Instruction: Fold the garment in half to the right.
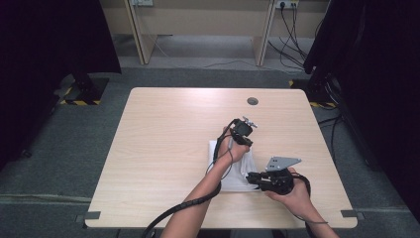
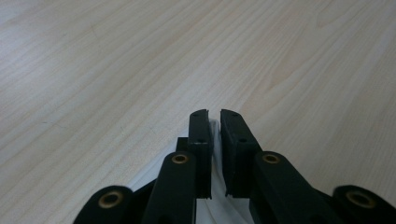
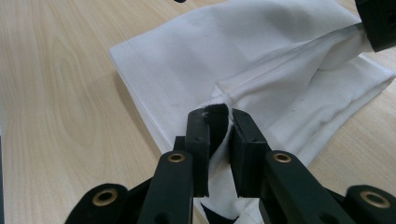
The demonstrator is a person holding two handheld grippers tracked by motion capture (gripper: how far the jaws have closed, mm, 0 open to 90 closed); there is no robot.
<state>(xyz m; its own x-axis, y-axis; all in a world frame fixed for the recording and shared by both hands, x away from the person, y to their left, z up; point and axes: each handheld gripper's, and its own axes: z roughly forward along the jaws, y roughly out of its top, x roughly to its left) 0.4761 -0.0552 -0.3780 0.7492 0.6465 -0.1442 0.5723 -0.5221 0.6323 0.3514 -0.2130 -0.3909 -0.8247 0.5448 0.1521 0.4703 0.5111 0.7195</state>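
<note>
A pale wooden table (image 1: 163,148) carries a folded white cloth (image 3: 224,60) near its front right. Both grippers pinch cloth edges, probably to carry a fold over: the right gripper (image 3: 218,116) nearly closed on a layer, the left gripper (image 2: 215,116) clamping the far edge.

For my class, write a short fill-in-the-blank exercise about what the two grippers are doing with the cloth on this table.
1. The folded cloth on the wooden table is ____ in colour.
2. The right gripper is shut on an ____ of the cloth.
3. The left gripper has a strip of ____ pinched in it.
4. The jaws of both grippers are ____ in colour.

Missing words: white; edge; cloth; black
</note>
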